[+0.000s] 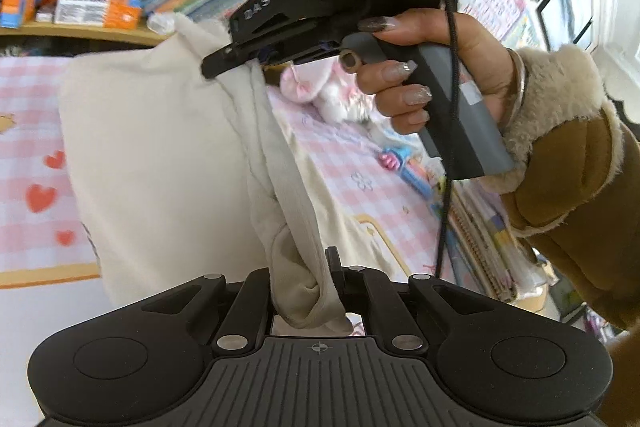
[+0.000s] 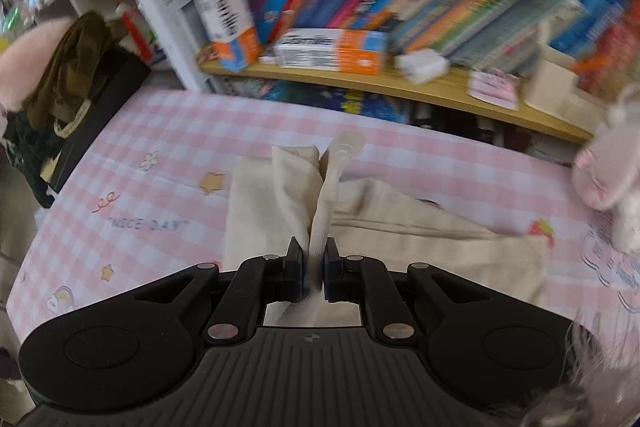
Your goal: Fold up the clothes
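Note:
A cream garment (image 1: pixel 160 155) hangs stretched between both grippers above a pink checked bed cover (image 1: pixel 28 107). At the bottom of the left wrist view, my left gripper (image 1: pixel 318 277) is shut on a bunched ribbed edge of it. A hand (image 1: pixel 424 75) in a brown fleece-cuffed sleeve holds my right gripper (image 1: pixel 214 63) higher up, and it pinches another part of the same edge. In the right wrist view, the right gripper (image 2: pixel 313 249) is shut on the ribbed cream band, and the rest of the garment (image 2: pixel 420 255) trails onto the bed cover (image 2: pixel 160 195).
A wooden bookshelf (image 2: pixel 400 83) full of books and orange-white boxes (image 2: pixel 336 51) runs behind the bed. A pink plush toy (image 2: pixel 608 167) lies at the right. A black box with olive cloth (image 2: pixel 80 79) sits at the left. Notebooks (image 1: pixel 480 227) lie beside the bed.

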Action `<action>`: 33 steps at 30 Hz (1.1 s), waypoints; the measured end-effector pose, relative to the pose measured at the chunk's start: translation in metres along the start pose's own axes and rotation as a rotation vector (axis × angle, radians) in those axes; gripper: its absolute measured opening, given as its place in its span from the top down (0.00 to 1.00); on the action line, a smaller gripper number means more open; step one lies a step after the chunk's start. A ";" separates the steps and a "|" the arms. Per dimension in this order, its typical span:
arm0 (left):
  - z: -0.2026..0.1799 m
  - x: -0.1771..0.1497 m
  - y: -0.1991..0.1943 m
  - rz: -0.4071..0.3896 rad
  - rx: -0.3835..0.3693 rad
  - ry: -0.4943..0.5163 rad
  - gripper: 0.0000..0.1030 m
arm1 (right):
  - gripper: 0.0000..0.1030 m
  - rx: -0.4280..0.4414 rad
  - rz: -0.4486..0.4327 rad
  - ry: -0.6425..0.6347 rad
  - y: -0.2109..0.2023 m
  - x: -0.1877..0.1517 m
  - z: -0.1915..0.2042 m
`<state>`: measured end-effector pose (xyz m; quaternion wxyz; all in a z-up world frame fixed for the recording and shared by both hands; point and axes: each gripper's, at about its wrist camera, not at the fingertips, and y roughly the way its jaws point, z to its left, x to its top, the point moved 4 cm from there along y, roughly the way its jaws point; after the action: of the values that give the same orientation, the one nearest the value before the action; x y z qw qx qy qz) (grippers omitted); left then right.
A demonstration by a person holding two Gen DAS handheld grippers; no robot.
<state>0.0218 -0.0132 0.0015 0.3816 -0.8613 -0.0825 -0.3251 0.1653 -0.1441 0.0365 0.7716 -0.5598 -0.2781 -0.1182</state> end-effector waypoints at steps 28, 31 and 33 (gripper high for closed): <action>-0.080 -0.029 0.102 0.231 0.070 0.051 0.64 | 0.85 0.015 0.029 0.103 0.023 -0.045 -0.152; -0.081 -0.040 0.083 0.216 0.023 0.056 0.52 | 0.78 -0.028 0.066 0.171 0.029 -0.067 -0.175; -0.067 -0.044 0.062 0.181 0.049 0.015 0.52 | 0.77 0.015 0.059 0.208 0.017 -0.081 -0.182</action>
<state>-0.0213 -0.0992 -0.0303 0.4312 -0.8532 -0.0095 -0.2935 0.1614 -0.3182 -0.0626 0.8036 -0.5467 -0.1809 -0.1505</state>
